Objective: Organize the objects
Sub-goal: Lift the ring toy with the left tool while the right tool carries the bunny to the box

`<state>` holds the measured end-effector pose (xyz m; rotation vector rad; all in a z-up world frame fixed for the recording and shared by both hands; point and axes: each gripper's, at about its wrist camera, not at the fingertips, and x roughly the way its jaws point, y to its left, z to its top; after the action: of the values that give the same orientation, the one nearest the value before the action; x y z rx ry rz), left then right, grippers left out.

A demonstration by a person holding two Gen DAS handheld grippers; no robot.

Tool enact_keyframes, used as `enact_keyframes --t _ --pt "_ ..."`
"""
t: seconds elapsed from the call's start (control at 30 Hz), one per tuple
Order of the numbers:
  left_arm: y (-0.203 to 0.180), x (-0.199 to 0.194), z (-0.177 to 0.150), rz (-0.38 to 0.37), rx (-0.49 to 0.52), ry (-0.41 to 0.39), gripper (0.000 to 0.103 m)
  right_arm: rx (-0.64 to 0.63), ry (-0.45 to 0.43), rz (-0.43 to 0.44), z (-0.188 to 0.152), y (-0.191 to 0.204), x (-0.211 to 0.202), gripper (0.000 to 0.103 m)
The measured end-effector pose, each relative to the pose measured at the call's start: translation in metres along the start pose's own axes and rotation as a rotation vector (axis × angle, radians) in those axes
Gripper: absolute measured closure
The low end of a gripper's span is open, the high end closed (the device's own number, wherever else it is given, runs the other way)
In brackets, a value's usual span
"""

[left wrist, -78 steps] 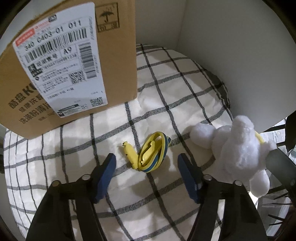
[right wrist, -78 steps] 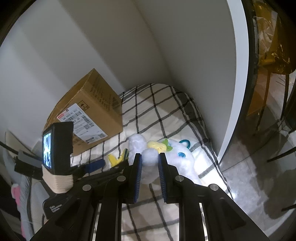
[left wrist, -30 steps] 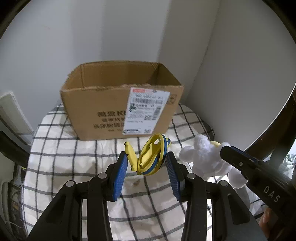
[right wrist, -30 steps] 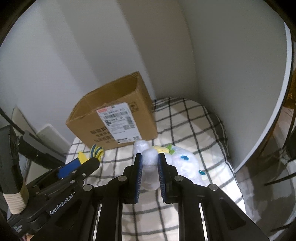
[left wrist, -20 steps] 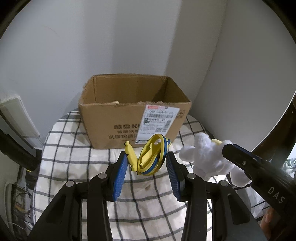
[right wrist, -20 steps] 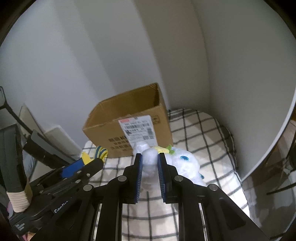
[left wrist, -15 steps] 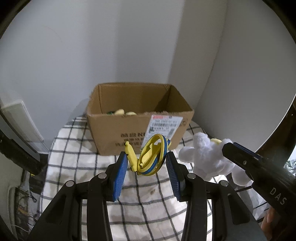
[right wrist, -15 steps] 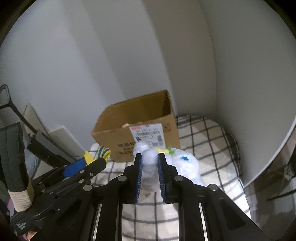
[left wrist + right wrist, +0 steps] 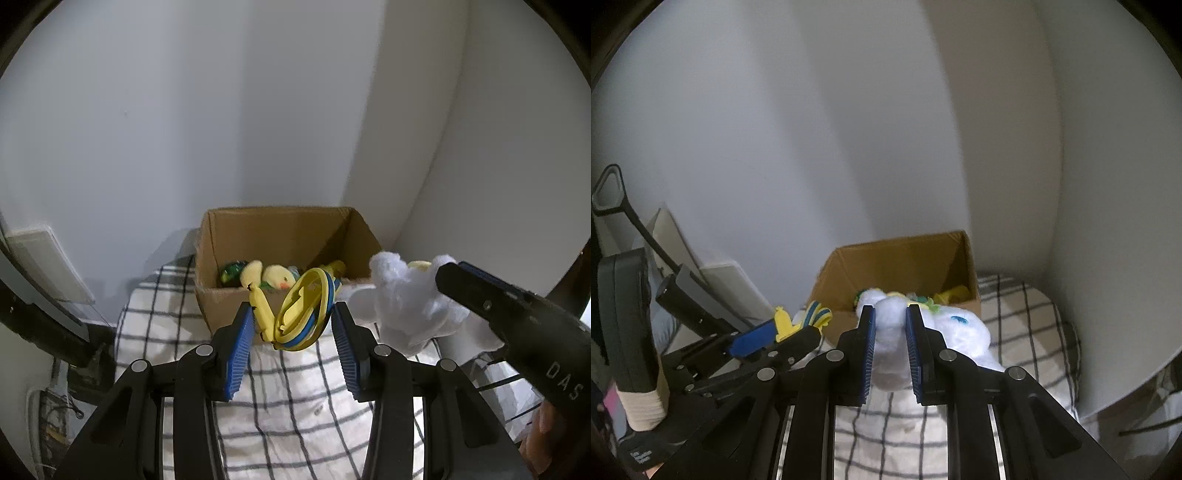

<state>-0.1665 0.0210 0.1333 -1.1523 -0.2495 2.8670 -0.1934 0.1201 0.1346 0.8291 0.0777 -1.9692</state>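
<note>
Both grippers have risen since a moment ago, so the open cardboard box now shows yellow toys inside. The left gripper clamps a yellow-and-blue clip toy before the box's near wall; the right gripper squeezes a white plush toy beside it, above the checked cloth.

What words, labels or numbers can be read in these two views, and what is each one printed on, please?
"DAS" — white letters on the right gripper's black body, in the left wrist view.
Small white print on the left gripper's body, low in the right wrist view — too blurred to read.
Box — no label legible in either view.
Nothing readable on the yellow toy or the plush.
</note>
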Motion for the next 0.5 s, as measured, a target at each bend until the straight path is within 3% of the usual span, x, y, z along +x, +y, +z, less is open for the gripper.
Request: enact_keyframes --t 0.5 --pt "0.021 0.037 0.062 0.029 0.003 0.045 0.060 -0.034 0.031 0.041 0.059 0.010 0.051 0.085"
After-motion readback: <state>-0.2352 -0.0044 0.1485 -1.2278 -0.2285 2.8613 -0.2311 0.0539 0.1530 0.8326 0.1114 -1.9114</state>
